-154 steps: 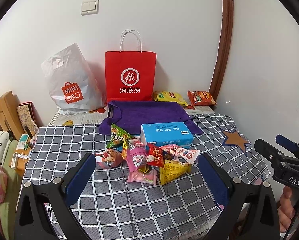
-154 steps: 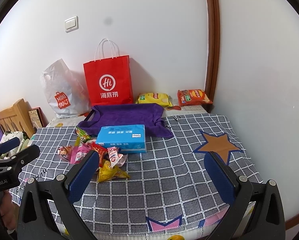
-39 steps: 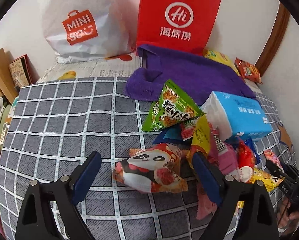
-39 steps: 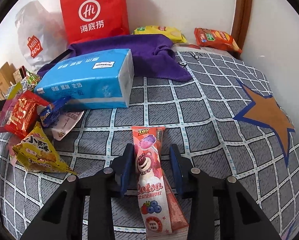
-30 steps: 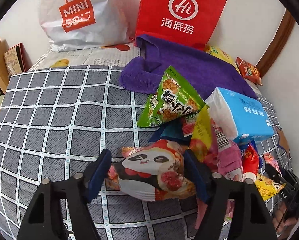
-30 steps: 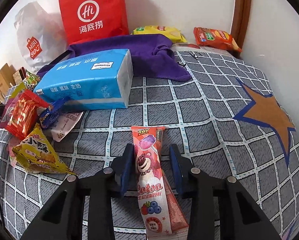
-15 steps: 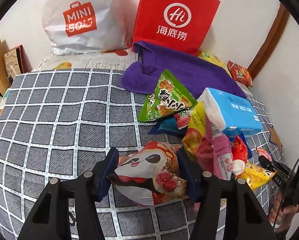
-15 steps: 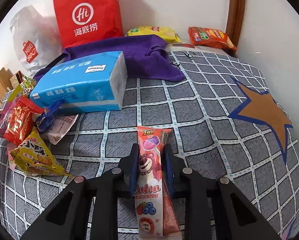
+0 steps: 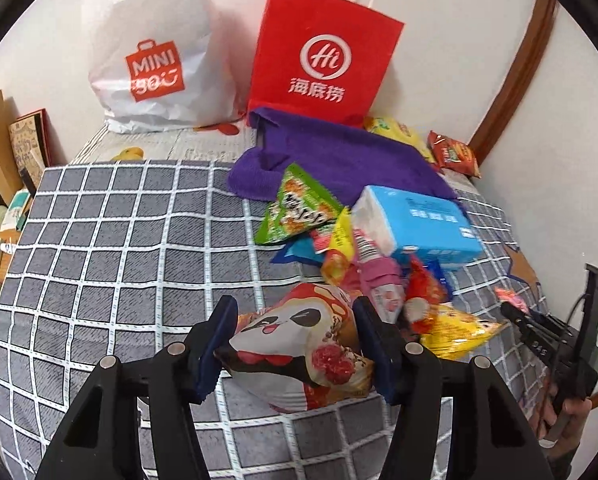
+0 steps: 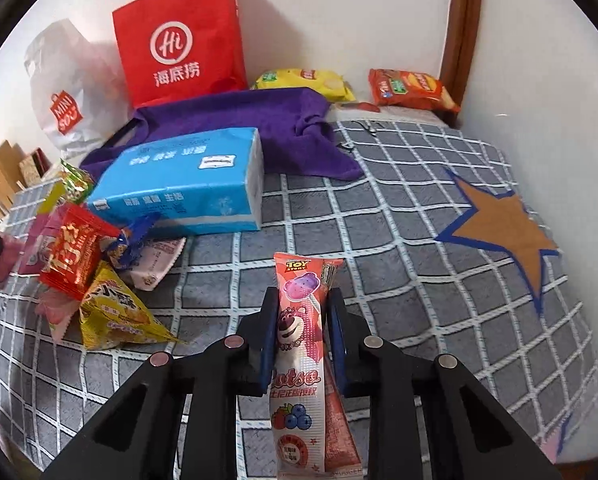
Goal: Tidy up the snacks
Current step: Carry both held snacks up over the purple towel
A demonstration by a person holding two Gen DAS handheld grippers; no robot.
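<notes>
A panda-print snack bag [image 9: 299, 344] hangs a little above the grey checked cloth [image 9: 119, 260], with my left gripper [image 9: 295, 308] shut on its two sides. My right gripper [image 10: 303, 296] is shut on a long pink Lotso stick pack [image 10: 299, 340], held lengthwise and raised off the cloth. A pile of loose snacks lies between them: a green bag [image 9: 299, 208], a red pack [image 10: 75, 256] and a yellow triangular pack [image 10: 111, 312]. In the left wrist view the right gripper [image 9: 539, 332] shows at the right edge.
A blue tissue pack [image 10: 187, 184] lies behind the pile on a purple towel [image 10: 259, 120]. A red paper bag [image 9: 323, 60] and a white plastic bag [image 9: 155, 60] stand against the wall. Yellow [image 10: 307, 80] and red [image 10: 411, 88] chip bags lie at the back right.
My left gripper's jaws closed on the panda bag and lifted it back from the pile. The right gripper's jaws closed on the pink stick pack and raised it slightly.
</notes>
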